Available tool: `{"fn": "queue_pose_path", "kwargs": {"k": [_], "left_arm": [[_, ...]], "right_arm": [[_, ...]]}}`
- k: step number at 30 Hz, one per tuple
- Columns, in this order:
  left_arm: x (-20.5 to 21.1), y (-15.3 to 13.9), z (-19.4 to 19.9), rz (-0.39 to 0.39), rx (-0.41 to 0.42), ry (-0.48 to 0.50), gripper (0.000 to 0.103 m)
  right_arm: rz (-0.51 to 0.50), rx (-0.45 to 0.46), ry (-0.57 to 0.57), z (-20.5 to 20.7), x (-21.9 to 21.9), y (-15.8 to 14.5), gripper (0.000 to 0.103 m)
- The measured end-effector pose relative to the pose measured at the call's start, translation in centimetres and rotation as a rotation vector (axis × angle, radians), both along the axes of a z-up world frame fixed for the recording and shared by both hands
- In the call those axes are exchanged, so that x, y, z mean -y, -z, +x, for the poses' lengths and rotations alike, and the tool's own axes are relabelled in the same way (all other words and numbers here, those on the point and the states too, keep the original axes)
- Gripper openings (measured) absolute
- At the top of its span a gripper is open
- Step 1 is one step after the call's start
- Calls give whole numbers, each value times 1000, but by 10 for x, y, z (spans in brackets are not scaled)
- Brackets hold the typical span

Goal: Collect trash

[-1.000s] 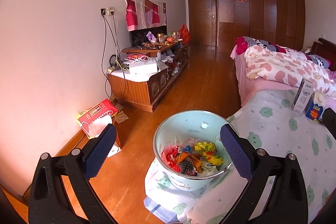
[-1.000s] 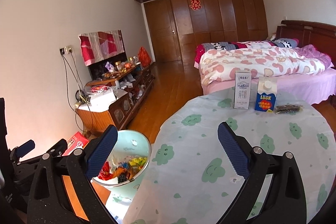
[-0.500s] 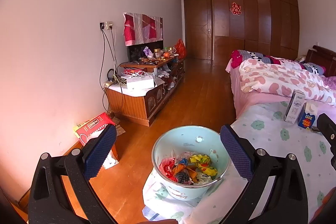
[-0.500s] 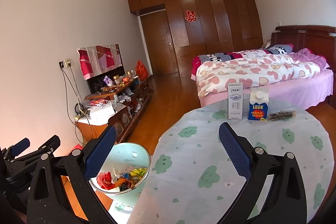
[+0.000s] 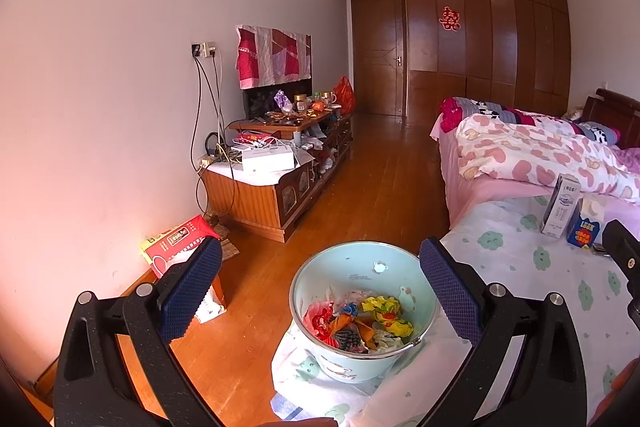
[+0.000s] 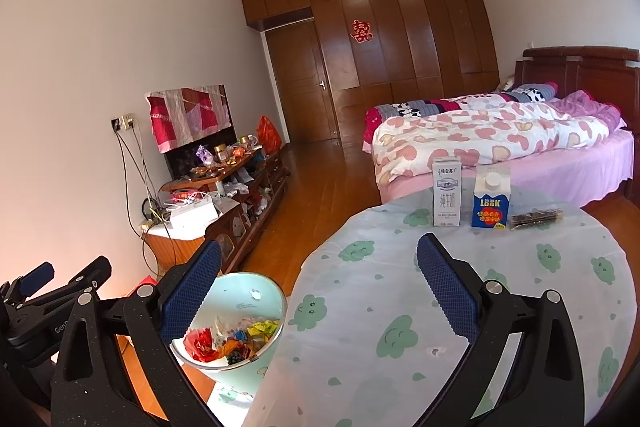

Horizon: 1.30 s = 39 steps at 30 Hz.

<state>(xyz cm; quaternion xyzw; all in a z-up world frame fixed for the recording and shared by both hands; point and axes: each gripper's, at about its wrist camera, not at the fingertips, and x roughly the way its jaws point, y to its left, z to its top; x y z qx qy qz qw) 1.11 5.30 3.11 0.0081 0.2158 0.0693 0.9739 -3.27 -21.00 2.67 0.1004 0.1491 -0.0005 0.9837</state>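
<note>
A pale blue bin (image 5: 362, 269) holds several crumpled coloured wrappers (image 5: 360, 319) and stands on the floor beside the round table (image 6: 460, 291). It also shows in the right wrist view (image 6: 244, 291). My left gripper (image 5: 320, 291) is open and empty above the bin. My right gripper (image 6: 318, 287) is open and empty above the table's left part. On the table's far side stand a white milk carton (image 6: 447, 191), a blue LOOK carton (image 6: 491, 197) and a dark flat wrapper (image 6: 536, 215).
The table wears a white cloth with green cloud prints. A cluttered wooden TV cabinet (image 5: 276, 171) lines the left wall. A red box (image 5: 176, 243) lies on the floor by the wall. A bed (image 6: 500, 131) with a heart-print quilt stands at the right. The floor is wooden.
Both grippers have risen and tilted up, so the bin and table sit lower in view and more of the ceiling shows. Both stay open and empty.
</note>
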Motion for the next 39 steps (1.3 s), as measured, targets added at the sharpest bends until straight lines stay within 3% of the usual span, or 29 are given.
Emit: {"fn": "queue_pose_path", "kwargs": {"k": [39], "left_arm": [[6, -8, 0, 7, 14, -11, 97]], "right_arm": [[10, -5, 10, -6, -4, 5, 96]]}}
